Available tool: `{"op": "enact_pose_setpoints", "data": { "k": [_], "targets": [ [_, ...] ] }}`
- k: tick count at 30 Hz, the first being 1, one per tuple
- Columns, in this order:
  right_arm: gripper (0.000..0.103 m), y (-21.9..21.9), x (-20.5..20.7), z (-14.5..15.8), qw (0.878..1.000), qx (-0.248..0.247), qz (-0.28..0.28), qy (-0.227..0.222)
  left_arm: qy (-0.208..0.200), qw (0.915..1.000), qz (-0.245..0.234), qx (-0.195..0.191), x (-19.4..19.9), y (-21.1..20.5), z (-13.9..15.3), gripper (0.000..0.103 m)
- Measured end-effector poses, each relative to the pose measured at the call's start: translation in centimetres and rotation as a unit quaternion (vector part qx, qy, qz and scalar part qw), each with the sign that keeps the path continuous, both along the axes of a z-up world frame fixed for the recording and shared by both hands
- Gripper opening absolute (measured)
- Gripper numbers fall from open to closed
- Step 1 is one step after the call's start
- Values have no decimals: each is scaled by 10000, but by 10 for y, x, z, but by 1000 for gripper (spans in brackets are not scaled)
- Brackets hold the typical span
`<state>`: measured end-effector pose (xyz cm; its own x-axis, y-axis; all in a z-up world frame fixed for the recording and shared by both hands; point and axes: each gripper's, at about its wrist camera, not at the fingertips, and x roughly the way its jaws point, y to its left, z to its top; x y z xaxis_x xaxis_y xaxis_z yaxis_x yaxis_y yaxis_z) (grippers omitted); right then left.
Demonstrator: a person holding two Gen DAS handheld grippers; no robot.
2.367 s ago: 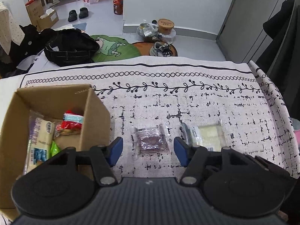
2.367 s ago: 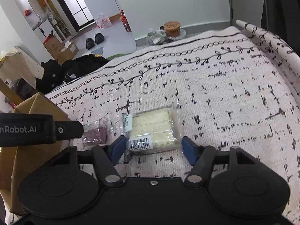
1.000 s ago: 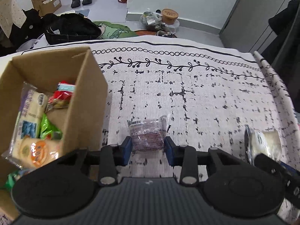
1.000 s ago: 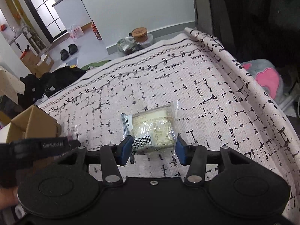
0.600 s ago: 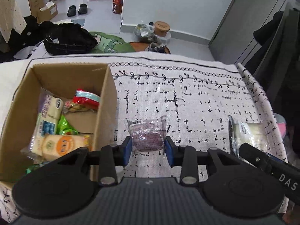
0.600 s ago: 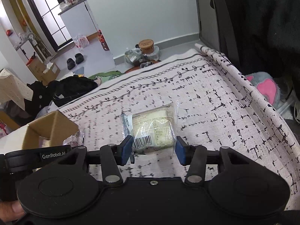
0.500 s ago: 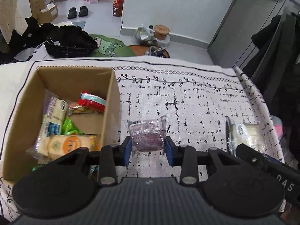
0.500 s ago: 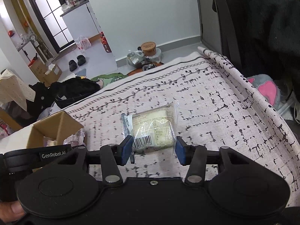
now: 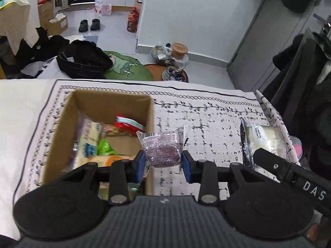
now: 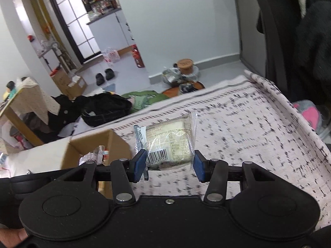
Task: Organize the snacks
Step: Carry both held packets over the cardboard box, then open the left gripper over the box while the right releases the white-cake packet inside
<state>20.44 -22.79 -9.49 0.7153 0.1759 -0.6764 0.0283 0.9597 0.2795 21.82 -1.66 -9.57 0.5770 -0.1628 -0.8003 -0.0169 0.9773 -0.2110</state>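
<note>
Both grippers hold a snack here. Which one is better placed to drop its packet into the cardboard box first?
Left. The left gripper, shut on the purple snack packet, sits at the cardboard box wall; the right gripper holds the pale sandwich packet farther out over the cloth.

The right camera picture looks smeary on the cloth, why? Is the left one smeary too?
In the right wrist view the patterned cloth is streaked with motion blur, while the pale snack pack stays sharp between the fingers, with glare on its wrapper. In the left wrist view the cloth and cardboard box are only slightly soft, and straight edges bend from the fisheye lens.
</note>
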Motion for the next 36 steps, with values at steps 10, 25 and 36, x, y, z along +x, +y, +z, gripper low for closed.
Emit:
{"op": "enact_pose_setpoints", "data": {
  "k": [10,25,36],
  "targets": [
    [47,29,4,9,9993,135,288,-172,-84,9995,320,-14,-8,38,20,36],
    [47,71,15,11,9972,168,711,-182,171,9973,667,-252,-7,90,23,46],
    [47,102,31,15,9946,229,1003,-98,107,9939,1094,-36,-8,124,35,55]
  ]
}}
